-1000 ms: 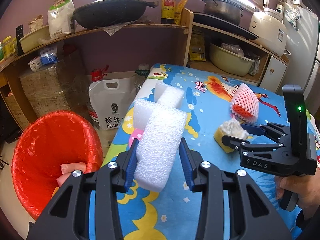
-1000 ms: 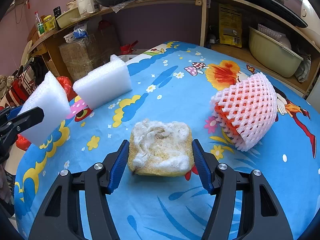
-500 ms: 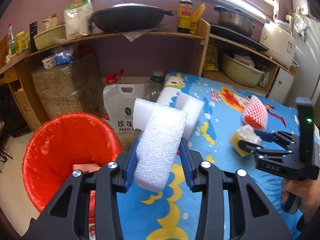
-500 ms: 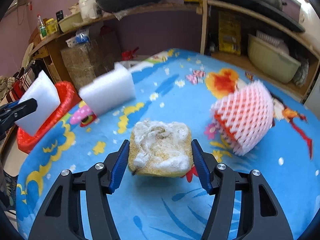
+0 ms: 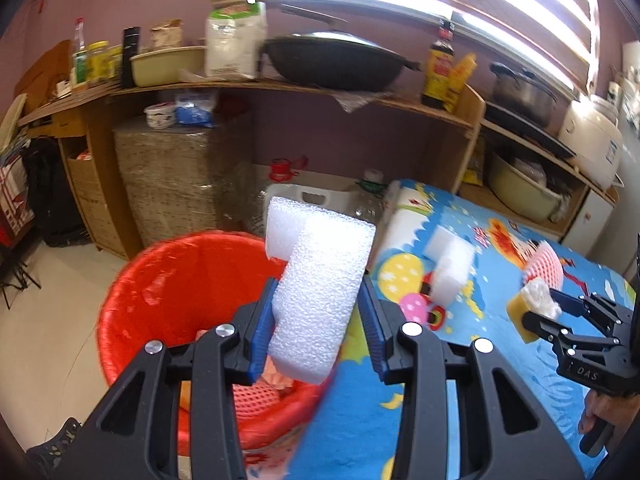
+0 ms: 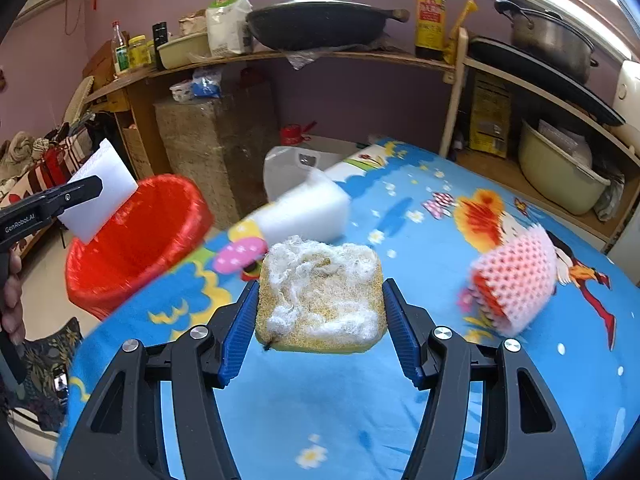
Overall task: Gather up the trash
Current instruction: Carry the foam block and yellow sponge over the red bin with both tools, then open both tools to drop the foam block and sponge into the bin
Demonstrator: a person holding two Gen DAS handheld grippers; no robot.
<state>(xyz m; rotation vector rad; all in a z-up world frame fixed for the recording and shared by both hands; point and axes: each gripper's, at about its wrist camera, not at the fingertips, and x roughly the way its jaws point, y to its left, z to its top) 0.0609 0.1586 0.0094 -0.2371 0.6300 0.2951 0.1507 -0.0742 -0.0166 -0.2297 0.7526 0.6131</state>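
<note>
The left gripper [image 5: 318, 322] is clamped on a white L-shaped foam block [image 5: 320, 288], which is held over the rim of a red-lined trash bin [image 5: 160, 280] standing on the floor beside the table. Pink scraps are seen inside the bin. The right gripper [image 6: 320, 330] is clamped on a worn yellow sponge [image 6: 320, 300] with white fluff on top, held above the blue cartoon tablecloth [image 6: 340, 420]. On the cloth a second white foam block [image 6: 308, 212] is seen near the table edge, and a pink foam fruit net [image 6: 516, 284] lies well apart to the right.
</note>
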